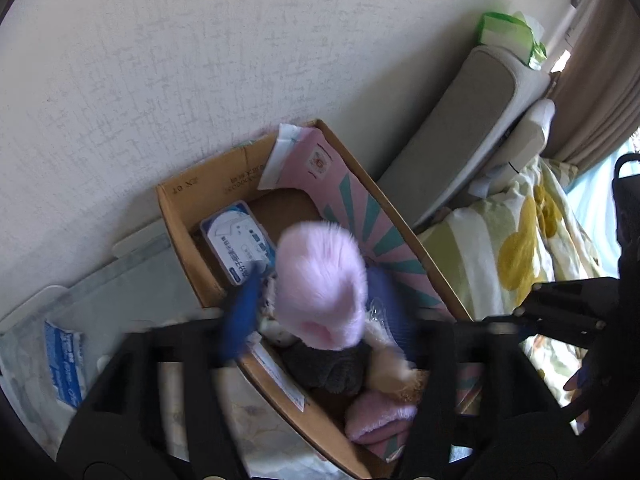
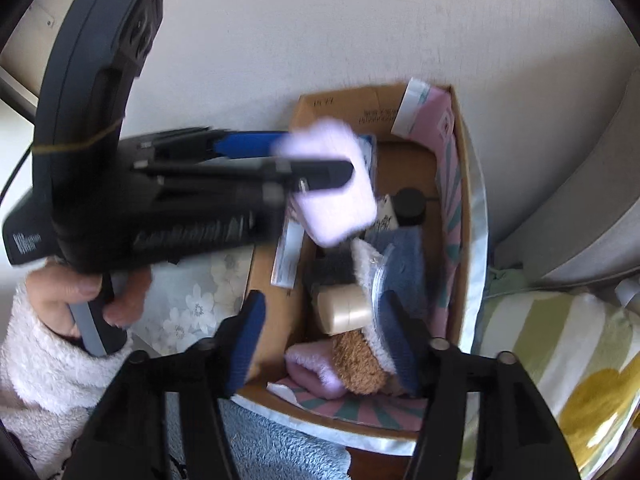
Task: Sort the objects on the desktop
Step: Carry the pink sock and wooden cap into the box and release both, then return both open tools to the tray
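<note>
left gripper (image 2: 320,156) jaws wide, fluffy pink sock (image 1: 324,288) loose between them over the cardboard box (image 1: 180,220); right gripper (image 2: 324,340) half open, empty

print on the cardboard box (image 1: 224,184), blue-white packet (image 1: 240,240), all too blurred to read

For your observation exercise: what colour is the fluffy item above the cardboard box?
Pale pink, almost lilac. The fluffy item shows best in the left wrist view.
</note>
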Available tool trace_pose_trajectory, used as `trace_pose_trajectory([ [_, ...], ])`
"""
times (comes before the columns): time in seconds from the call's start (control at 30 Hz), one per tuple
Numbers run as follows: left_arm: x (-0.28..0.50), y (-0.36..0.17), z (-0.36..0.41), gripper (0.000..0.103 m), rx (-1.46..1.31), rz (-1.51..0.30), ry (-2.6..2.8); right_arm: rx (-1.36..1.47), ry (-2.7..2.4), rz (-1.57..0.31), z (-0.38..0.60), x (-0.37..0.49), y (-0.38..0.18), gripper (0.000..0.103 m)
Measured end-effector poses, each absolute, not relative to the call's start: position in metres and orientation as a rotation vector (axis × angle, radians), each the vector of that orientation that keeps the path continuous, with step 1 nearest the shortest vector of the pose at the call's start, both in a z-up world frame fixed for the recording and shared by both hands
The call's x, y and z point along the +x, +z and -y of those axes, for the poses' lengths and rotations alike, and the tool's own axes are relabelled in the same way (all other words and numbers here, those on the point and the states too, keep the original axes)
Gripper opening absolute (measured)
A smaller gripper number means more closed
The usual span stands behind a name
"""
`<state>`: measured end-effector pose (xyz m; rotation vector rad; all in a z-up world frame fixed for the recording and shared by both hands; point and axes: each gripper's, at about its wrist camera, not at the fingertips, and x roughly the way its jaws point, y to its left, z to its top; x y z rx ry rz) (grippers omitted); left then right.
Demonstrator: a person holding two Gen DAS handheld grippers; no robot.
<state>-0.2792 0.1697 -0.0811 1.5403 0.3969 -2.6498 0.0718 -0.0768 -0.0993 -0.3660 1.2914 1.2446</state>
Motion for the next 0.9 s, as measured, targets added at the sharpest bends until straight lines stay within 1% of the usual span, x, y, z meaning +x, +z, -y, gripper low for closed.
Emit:
trace_pose_trajectory([
  [0.03, -0.278, -0.078, -0.170, 0.102, 1.509, -0.385, -2.654, -0.363, 1.242, -1.292, 0.076, 0.073, -0.098, 0.065],
  [0.1, -0.272, -0.070, -0.170, 0.103, 1.451, -0.376, -2.677, -0.362, 1.232, -1.275, 0.076, 0.074, -0.093, 0.065],
  [0.27, -0.264, -0.064, -0.158, 0.103, 1.443, -0.374, -2.643, -0.400, 1.202, -1.240, 0.076, 0.072, -0.092, 0.065],
  [0.47, -0.243, -0.065, -0.133, 0.102, 1.427, -0.484, -2.604, -0.452, 1.166, -1.207, 0.075, 0.067, -0.099, 0.065],
  [0.6, -0.223, -0.063, -0.117, 0.103, 1.415, -0.521, -2.589, -0.484, 1.137, -1.195, 0.070, 0.064, -0.101, 0.065],
  [0.9, -0.179, -0.041, -0.082, 0.103, 1.315, -0.457, -2.562, -0.475, 1.157, -1.167, 0.054, 0.054, -0.089, 0.065],
])
